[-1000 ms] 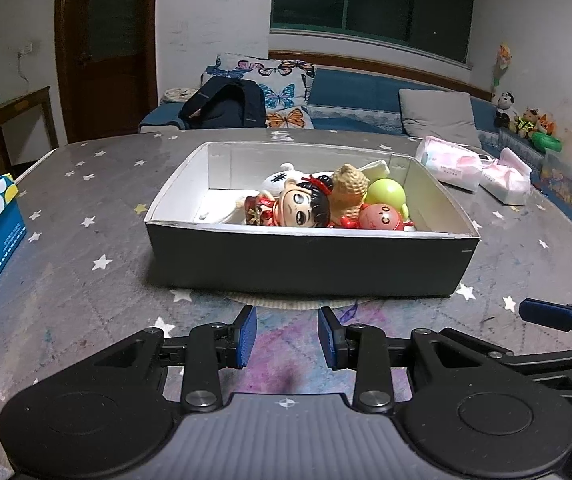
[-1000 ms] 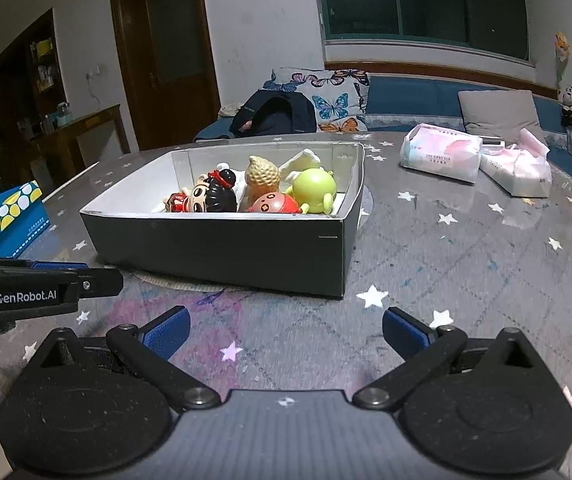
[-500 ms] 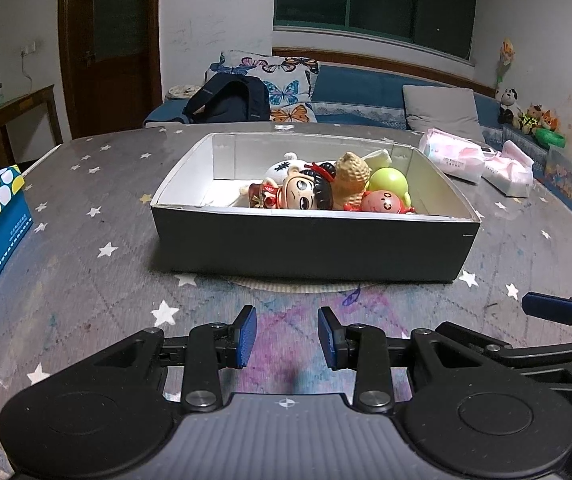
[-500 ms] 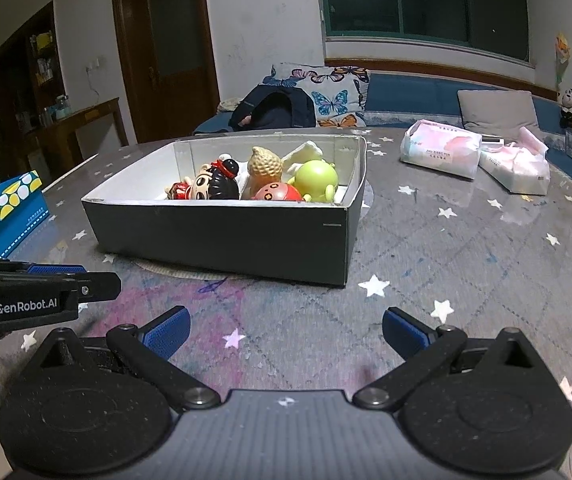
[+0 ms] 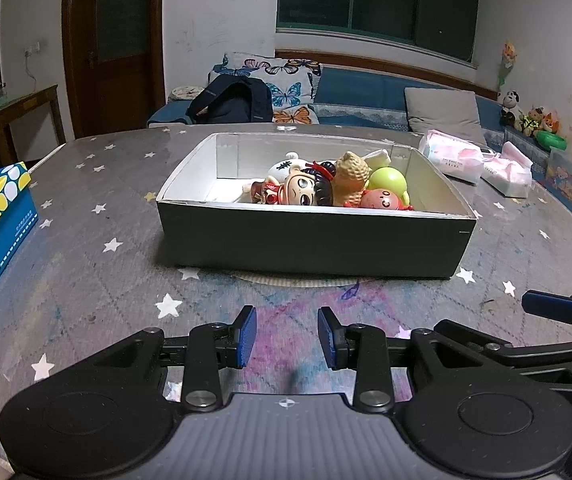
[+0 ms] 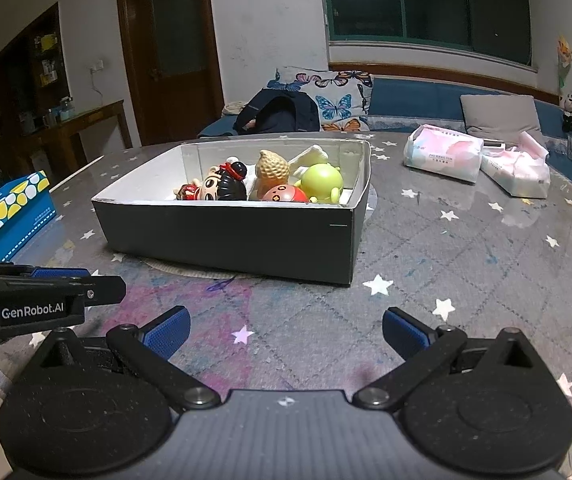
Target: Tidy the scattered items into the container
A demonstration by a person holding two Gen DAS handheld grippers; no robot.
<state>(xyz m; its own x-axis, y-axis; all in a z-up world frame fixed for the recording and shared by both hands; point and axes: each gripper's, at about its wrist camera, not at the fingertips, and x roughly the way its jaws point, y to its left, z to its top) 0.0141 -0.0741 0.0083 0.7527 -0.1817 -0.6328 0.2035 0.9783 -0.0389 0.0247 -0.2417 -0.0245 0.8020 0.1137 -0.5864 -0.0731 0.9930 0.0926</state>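
A glossy grey table [image 5: 86, 264], patterned with white stars, is seen stretching across both views. At its middle a rectangular box [image 5: 314, 240] is set, matte dark outside and white inside, with a woven mat [image 5: 286, 280] showing under its near edge. The toys are gathered inside at the box's right end: a glossy black-haired doll [image 5: 306, 194], a ribbed tan peanut [image 5: 351, 176], a smooth green ball [image 5: 388, 182] and a red round figure [image 5: 382, 201]. Nearer the camera, the right gripper [image 6: 286, 330] is held wide open and empty, while the left gripper [image 5: 287, 336] is kept narrowly parted, nothing between its blue ridged pads [image 5: 248, 336].
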